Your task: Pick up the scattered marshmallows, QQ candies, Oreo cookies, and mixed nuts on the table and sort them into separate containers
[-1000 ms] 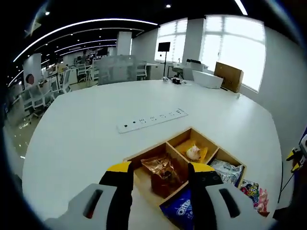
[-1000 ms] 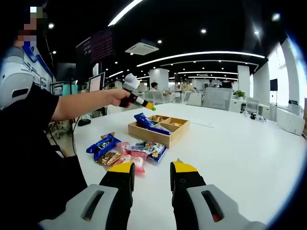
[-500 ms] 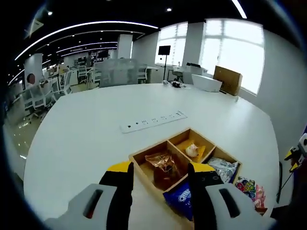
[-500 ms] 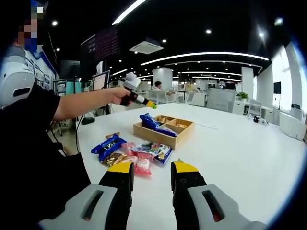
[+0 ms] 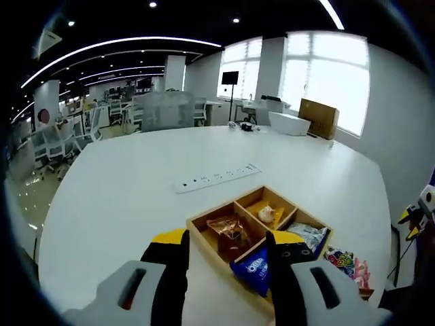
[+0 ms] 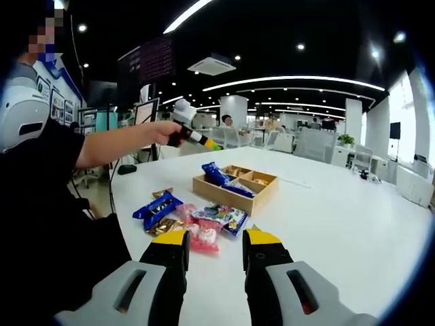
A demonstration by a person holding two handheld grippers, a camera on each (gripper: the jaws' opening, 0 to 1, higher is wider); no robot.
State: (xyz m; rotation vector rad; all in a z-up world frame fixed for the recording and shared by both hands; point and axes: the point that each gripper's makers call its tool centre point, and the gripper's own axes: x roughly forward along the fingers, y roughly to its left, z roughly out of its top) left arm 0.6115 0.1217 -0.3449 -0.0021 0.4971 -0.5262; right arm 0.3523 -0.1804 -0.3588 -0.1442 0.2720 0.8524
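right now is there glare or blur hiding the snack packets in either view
Left gripper view: bright windows wash out, yet the wooden tray and Oreo packet read clearly. Right gripper view: dim ceiling, loose packets sharp, fisheye bending the table edge.

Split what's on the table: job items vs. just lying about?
Job:
wooden divided tray
Oreo pack leaning on the tray
brown nut pack in a compartment
silver pack in a compartment
loose snack packs beside the tray

Lying about:
white power strip
cardboard box
office chairs
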